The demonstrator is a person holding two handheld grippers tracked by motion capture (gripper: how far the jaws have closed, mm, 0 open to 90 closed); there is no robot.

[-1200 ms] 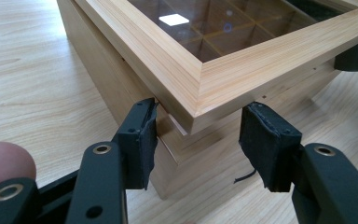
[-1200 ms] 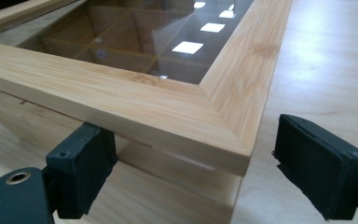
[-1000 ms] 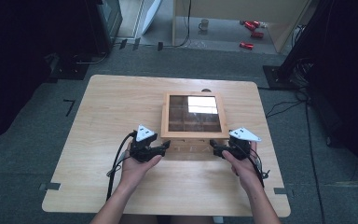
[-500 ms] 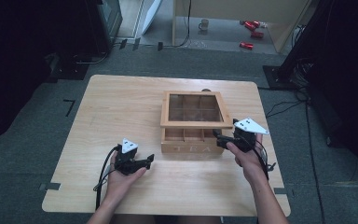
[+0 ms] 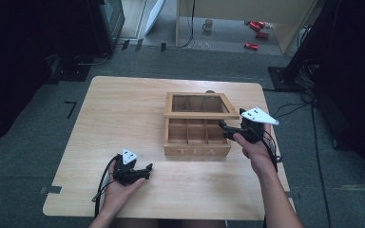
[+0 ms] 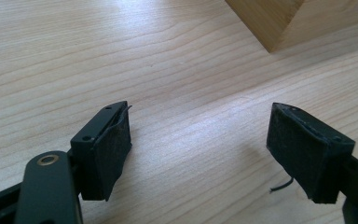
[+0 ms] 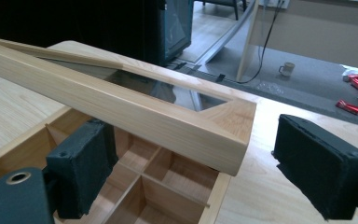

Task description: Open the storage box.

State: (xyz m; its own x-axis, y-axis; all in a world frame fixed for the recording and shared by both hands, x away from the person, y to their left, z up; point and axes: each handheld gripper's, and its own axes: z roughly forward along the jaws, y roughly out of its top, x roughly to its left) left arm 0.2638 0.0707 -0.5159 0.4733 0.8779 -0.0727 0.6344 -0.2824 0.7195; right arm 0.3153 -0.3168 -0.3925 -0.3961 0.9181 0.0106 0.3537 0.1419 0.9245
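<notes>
Wooden table [image 5: 123, 118], lots of bare room on left half and along near edge. Tea box [image 5: 197, 151] right of centre, "TEA" on front wall, compartments [image 5: 196, 133] inside looking empty. Glass-paned lid [image 5: 200, 105] raised, front edge lifted off box, tilted. Right gripper [image 5: 224, 128] at lid's front right corner; jaws apart, lid corner [image 7: 223, 135] between them, pads not pressing. Left gripper [image 5: 145, 171] low on table, near-left of box, well apart from it; jaws just opened wide, nothing between, box corner [image 6: 279, 23] ahead.
</notes>
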